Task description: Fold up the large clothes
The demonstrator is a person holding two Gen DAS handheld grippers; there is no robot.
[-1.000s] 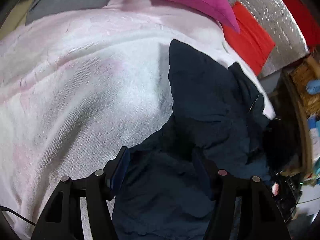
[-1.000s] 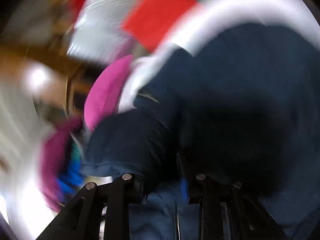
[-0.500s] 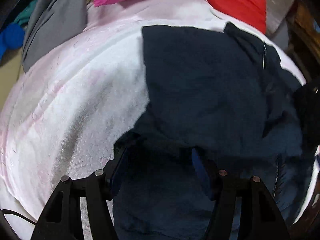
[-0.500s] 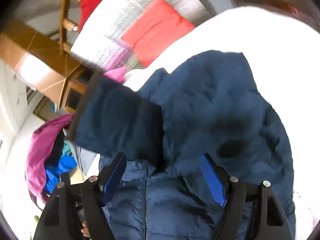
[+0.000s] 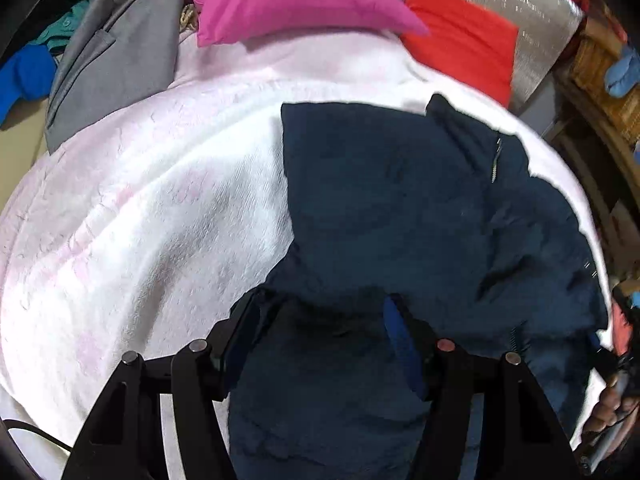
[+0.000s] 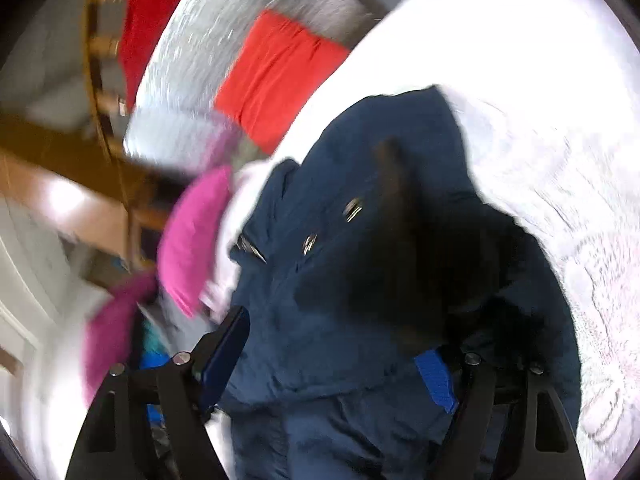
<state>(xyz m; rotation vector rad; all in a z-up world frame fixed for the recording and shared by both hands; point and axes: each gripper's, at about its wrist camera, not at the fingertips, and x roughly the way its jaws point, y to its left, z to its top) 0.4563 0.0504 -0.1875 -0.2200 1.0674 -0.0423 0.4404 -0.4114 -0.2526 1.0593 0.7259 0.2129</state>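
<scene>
Both tongs are spread wide with nothing pinched, left tongs [image 5: 320, 336] and right tongs [image 6: 332, 352] each straddling navy jacket [image 5: 420, 216] fabric. From my left tongs the jacket lies straight ahead and off to the right on the white blanket [image 5: 140, 220], long axis running away from me toward the pink pillow [image 5: 288, 0]. My right tongs look closer to the zipper [image 5: 496, 160] side, I think, though that view's blurry, so I'd guess it takes the next fold.
</scene>
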